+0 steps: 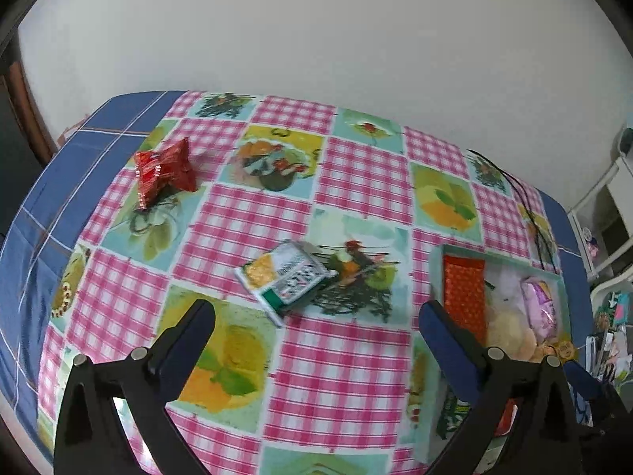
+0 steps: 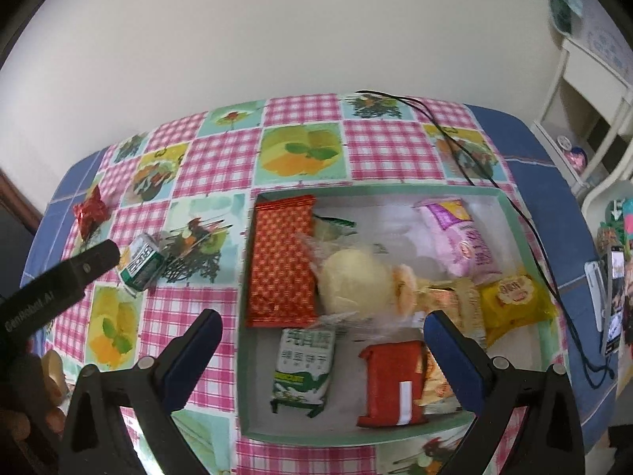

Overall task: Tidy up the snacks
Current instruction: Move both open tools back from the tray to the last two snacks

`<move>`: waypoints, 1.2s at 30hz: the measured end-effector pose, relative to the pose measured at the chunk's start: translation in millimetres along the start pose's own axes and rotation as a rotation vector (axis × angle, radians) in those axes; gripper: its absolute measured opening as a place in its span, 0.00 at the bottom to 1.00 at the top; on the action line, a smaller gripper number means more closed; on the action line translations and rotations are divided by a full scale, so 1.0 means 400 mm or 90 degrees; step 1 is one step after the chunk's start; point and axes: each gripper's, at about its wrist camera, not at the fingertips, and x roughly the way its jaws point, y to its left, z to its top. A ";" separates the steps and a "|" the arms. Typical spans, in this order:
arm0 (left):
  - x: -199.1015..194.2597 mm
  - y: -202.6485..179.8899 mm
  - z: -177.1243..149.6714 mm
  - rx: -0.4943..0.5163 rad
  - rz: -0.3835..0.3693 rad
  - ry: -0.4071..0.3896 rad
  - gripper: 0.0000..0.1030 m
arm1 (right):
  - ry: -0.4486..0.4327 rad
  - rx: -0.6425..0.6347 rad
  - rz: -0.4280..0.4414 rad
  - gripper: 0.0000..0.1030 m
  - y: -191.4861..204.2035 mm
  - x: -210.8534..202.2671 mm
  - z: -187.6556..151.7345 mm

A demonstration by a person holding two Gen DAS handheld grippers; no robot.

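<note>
Clearly, our snacks split two ways: most lie in the box (image 2: 510,213), two lie loose on the tablecloth (image 1: 340,376). Only our right wrist view shows the whole box: a red patterned packet (image 2: 281,261) at its left, a pale bun (image 2: 352,281) touching it, a pink pouch (image 2: 463,237) toward the far right corner, a yellow packet (image 2: 514,304) at the right, a green-and-white carton (image 2: 302,368) and a red pack (image 2: 391,384) along the near wall. Our left wrist view catches just the box's left end (image 1: 435,273) but gives the loose ones plainly: a green-and-white packet (image 1: 287,279) lying flat just beyond the fingertips, and a red wrapper (image 1: 164,172) well apart, near the far left edge.

Our left gripper (image 1: 316,316) tilts steeply down over the cloth, jaws spread wide, nothing between them. Our right gripper (image 2: 322,326) points down likewise over the box's near side, jaws spread, pinching nothing. In the right view the left gripper's finger (image 2: 85,267) crosses at the left, beside the loose packet (image 2: 142,263).
</note>
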 end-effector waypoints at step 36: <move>0.087 0.351 0.025 -0.077 0.106 0.081 0.98 | 0.065 -0.128 0.077 1.00 0.406 0.143 -0.020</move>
